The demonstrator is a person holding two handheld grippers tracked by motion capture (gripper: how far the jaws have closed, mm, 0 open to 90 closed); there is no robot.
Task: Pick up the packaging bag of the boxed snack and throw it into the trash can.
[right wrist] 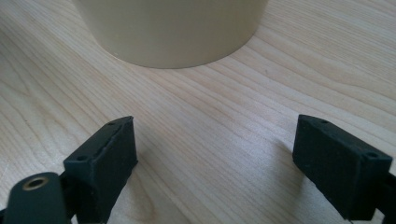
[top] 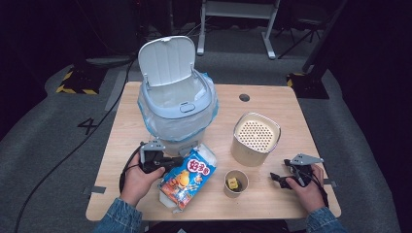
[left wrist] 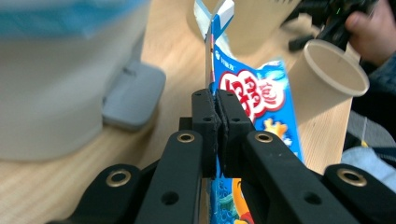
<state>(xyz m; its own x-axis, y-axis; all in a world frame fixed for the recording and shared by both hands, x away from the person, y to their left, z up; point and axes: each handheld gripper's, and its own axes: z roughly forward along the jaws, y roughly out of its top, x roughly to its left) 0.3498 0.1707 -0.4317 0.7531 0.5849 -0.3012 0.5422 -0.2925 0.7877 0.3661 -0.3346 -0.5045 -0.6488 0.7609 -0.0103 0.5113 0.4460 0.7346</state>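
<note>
A blue and orange snack bag (top: 189,177) lies slanted at the front middle of the wooden table (top: 272,104). My left gripper (top: 177,162) comes in from the left and is shut on the bag's edge. In the left gripper view the black jaws (left wrist: 215,100) press together on the thin sealed side of the bag (left wrist: 261,93), which stands up between them. My right gripper (top: 276,178) rests low at the front right, held by a hand. Its jaws (right wrist: 215,149) stand wide open over bare wood with nothing between them.
A white pedal bin (top: 177,104) with a plastic liner and raised lid stands at the back left. A beige canister with a perforated top (top: 256,138) sits right of centre. A small paper cup (top: 236,183) holding something yellow stands in front of it.
</note>
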